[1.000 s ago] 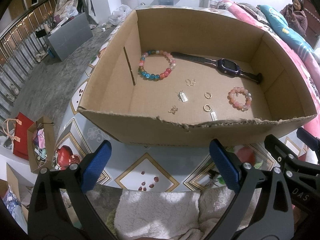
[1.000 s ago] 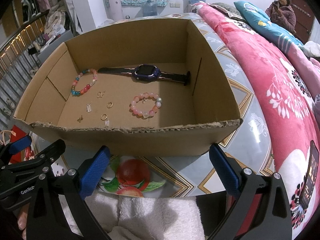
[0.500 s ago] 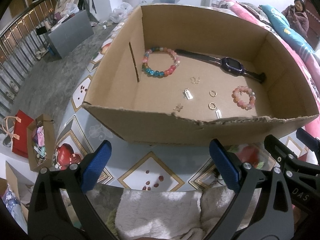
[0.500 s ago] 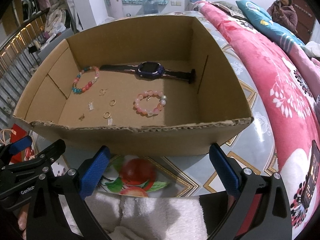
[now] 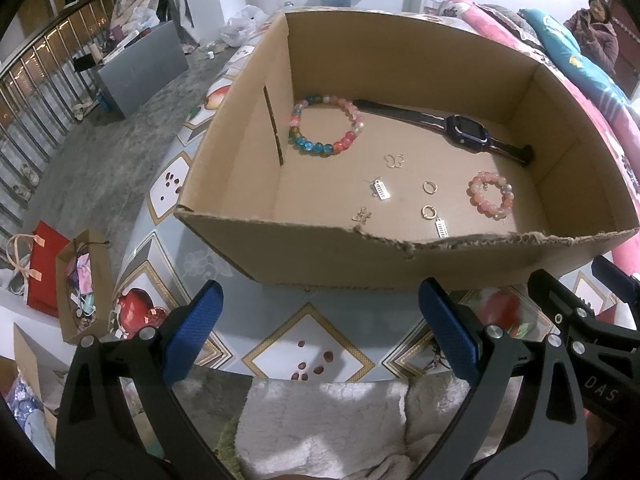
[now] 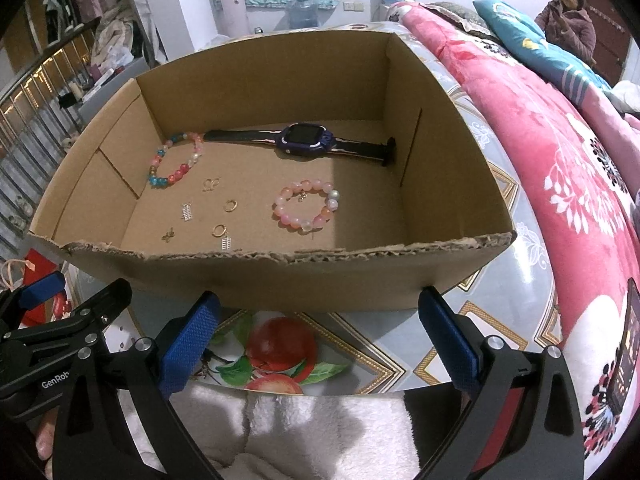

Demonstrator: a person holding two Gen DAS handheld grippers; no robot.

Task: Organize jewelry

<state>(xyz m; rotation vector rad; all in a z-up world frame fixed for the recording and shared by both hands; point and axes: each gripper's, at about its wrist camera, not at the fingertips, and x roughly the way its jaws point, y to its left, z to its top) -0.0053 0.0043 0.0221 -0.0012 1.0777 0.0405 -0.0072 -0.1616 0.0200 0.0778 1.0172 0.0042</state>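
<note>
Jewelry, meaning beaded bracelets (image 5: 326,126) (image 6: 306,210), smartwatch (image 6: 300,144) and small earrings (image 5: 430,187), lies spread on the cardboard box (image 5: 400,268) floor at our 12 o'clock, probably for easy single picks, while our left gripper (image 5: 320,334) and right gripper (image 6: 318,332) hang spread wide and empty outside its near wall.

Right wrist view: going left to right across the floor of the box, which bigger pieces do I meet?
Multicolored bead bracelet → watch and pink bead bracelet, which overlap in left-right span. The small earrings and charms lie between the two bracelets.
</note>
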